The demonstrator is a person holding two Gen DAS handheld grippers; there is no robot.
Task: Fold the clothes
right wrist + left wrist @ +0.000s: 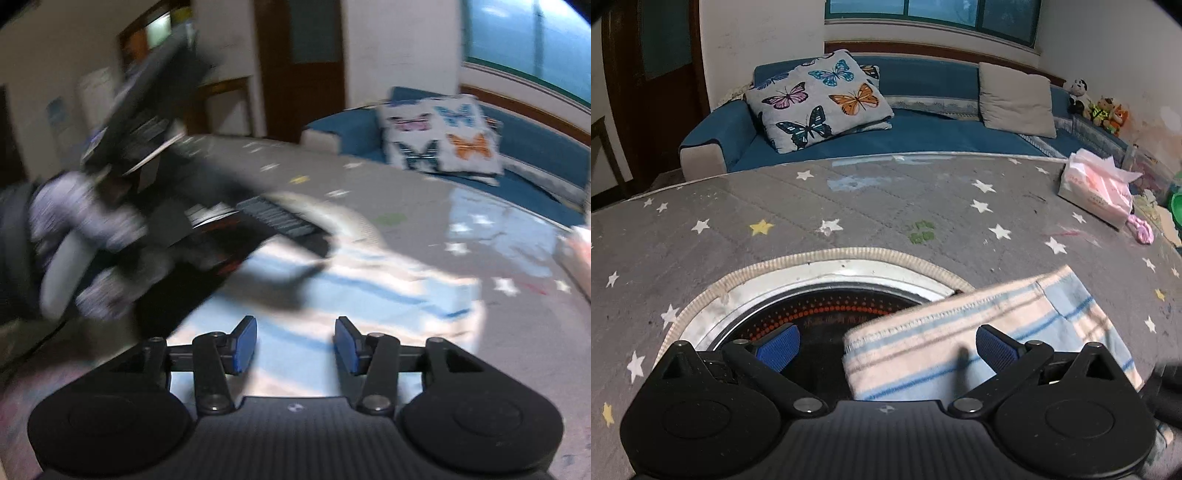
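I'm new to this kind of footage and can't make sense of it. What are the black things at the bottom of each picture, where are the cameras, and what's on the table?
Each picture comes from a camera on a hand-held gripper, looking along its two blue-padded fingers. The left gripper and right gripper are both open and hold nothing. A striped blue and white garment lies on a grey star-print table cover, partly over a round burner set in the table. A tissue pack sits at the far right. The right view is blurred.
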